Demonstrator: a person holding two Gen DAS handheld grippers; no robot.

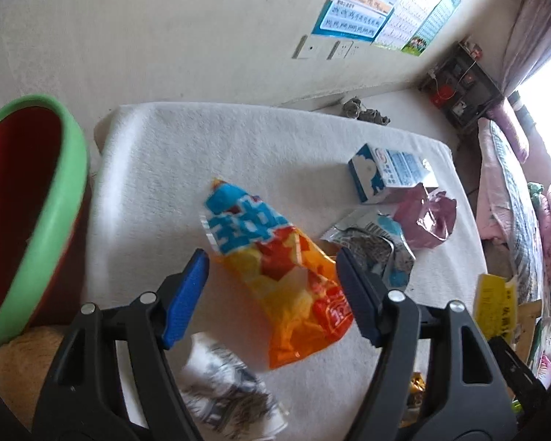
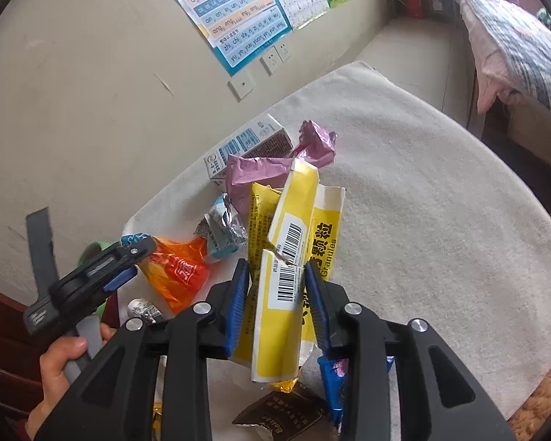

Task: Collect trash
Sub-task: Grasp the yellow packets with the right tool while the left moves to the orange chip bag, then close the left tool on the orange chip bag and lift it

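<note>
My left gripper (image 1: pixel 272 270) is open, its blue pads on either side of an orange and blue snack bag (image 1: pixel 275 272) lying on the white towel (image 1: pixel 209 154). The bag also shows in the right wrist view (image 2: pixel 176 272), beside the left gripper (image 2: pixel 128 257). My right gripper (image 2: pixel 275 286) is shut on a torn yellow and white carton (image 2: pixel 286 257) and holds it above the towel (image 2: pixel 422 220). A blue milk carton (image 1: pixel 385 172), a pink wrapper (image 1: pixel 426 217) and a silver foil wrapper (image 1: pixel 378 246) lie further on. A red bin with a green rim (image 1: pixel 36 198) stands to the left.
A printed wrapper (image 1: pixel 224 393) lies under my left gripper. A dark wrapper (image 2: pixel 283 415) and a blue packet (image 2: pixel 334 386) lie below my right gripper. The wall with posters (image 2: pixel 231 14) is behind the table. A bed (image 2: pixel 514 47) is at the right.
</note>
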